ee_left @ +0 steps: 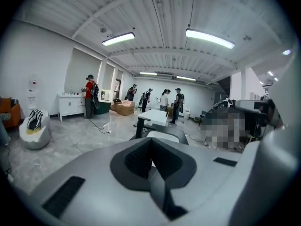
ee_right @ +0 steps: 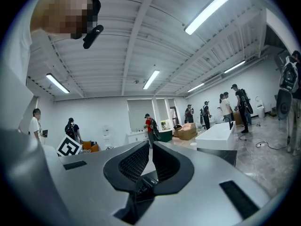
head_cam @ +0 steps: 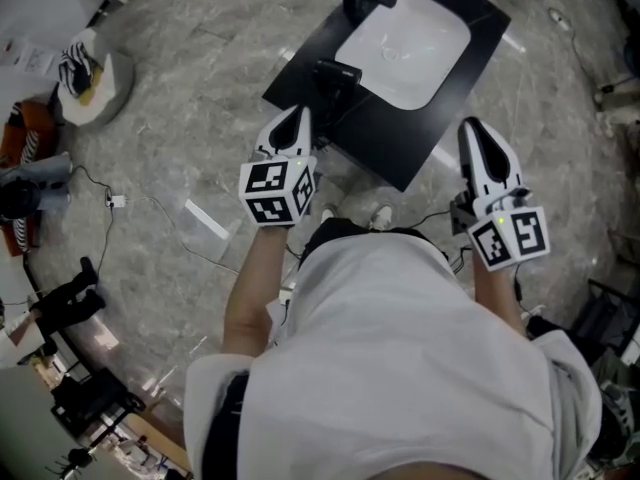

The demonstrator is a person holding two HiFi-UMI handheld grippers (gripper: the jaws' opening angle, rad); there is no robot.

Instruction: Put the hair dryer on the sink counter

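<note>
- Big open indoor hall; reads as a studio or lab space for recording, not a home.
- Grey marbled floor (head_cam: 180, 98), wide and bare-looking; white walls; ribbed white ceiling with long strip lights (ee_left: 209, 38).
- Black sink counter (head_cam: 455, 108) with white basin (head_cam: 405, 43) standing free mid-floor: a mock-up set rather than a bathroom.
- Loose cable (head_cam: 160, 206) trailing across the floor; dark stands and gear (head_cam: 65, 303) at the edge.
- Several people (ee_left: 89, 95) standing about in the distance, some with backpacks.
- White cabinet (ee_left: 71, 105) and cardboard boxes (ee_left: 124, 108) towards the far wall.
</note>
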